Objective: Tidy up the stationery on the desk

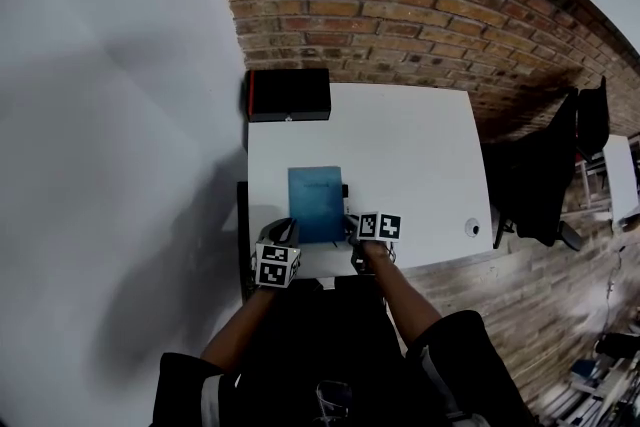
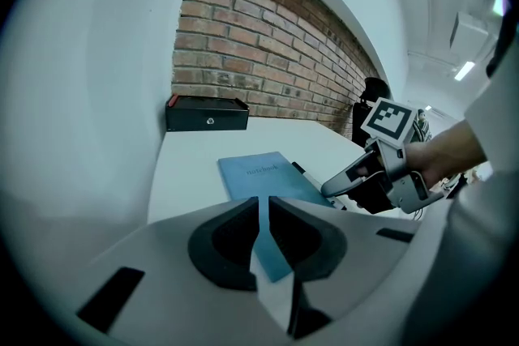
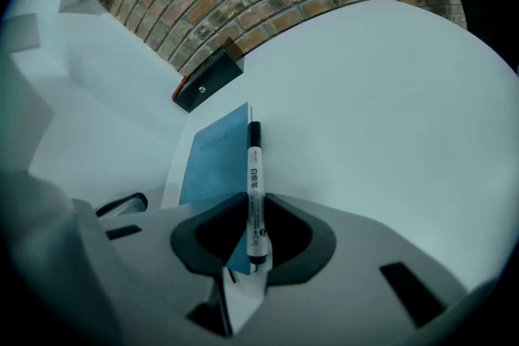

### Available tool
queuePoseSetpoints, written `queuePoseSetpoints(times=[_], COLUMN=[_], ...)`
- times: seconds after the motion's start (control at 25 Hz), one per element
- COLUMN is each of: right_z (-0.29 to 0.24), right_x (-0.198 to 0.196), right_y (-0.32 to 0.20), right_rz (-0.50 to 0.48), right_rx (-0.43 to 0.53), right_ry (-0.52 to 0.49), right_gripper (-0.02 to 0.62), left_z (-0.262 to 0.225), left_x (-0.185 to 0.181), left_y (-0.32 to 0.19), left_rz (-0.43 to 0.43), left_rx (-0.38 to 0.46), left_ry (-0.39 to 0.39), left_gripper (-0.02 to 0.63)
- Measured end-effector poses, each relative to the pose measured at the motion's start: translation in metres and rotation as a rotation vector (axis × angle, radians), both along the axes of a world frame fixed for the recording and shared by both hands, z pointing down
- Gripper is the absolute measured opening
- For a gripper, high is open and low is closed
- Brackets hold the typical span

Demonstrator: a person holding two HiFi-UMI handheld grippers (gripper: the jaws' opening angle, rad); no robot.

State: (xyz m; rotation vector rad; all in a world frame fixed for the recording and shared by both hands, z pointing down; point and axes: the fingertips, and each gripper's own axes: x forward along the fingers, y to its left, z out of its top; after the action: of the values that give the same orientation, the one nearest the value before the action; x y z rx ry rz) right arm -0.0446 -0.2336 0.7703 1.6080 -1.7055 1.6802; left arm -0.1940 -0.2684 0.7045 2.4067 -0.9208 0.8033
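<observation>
Two tools are at the near edge of the desk [image 1: 420,155]: your right tool [image 3: 254,215] pinches a marker pen [image 3: 253,174] just beside the right edge of the blue notebook [image 1: 316,200], and your left tool [image 2: 263,211] is almost closed, holding nothing, over its near left corner. Lots of bare white desk lies to the right; a black box [image 1: 289,95] sits far back by the brick wall [image 1: 400,5].

Print on the notebook, the pen and the gripper cubes

In the centre of the left gripper view, the blue notebook [image 2: 258,173] carried the word "notebook" on its cover. In the right gripper view, the pen [image 3: 254,186] bore black characters too small to read. Low in the head view, the left gripper's cube [image 1: 277,266] and the right gripper's cube [image 1: 379,226] showed black-and-white square codes.
</observation>
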Motion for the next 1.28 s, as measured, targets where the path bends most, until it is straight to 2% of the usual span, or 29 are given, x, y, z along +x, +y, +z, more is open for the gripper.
queuePoseSetpoints(times=[0.24, 0.52, 1.28], right_z=[0.002, 0.001, -0.001], right_x=[-0.001, -0.005, -0.006], right_y=[0.000, -0.003, -0.009], right_rz=[-0.010, -0.067, -0.104], right_rx=[-0.005, 0.010, 0.018], right_ry=[-0.046, -0.084, -0.076], right_gripper=[0.081, 0.083, 0.097], left_z=[0.005, 0.009, 0.008], left_x=[-0.003, -0.001, 0.000], left_y=[0.000, -0.002, -0.004], left_rz=[-0.015, -0.016, -0.024], left_rx=[-0.013, -0.009, -0.024], left_ry=[-0.003, 0.000, -0.005], left_gripper=[0.052, 0.051, 0.052])
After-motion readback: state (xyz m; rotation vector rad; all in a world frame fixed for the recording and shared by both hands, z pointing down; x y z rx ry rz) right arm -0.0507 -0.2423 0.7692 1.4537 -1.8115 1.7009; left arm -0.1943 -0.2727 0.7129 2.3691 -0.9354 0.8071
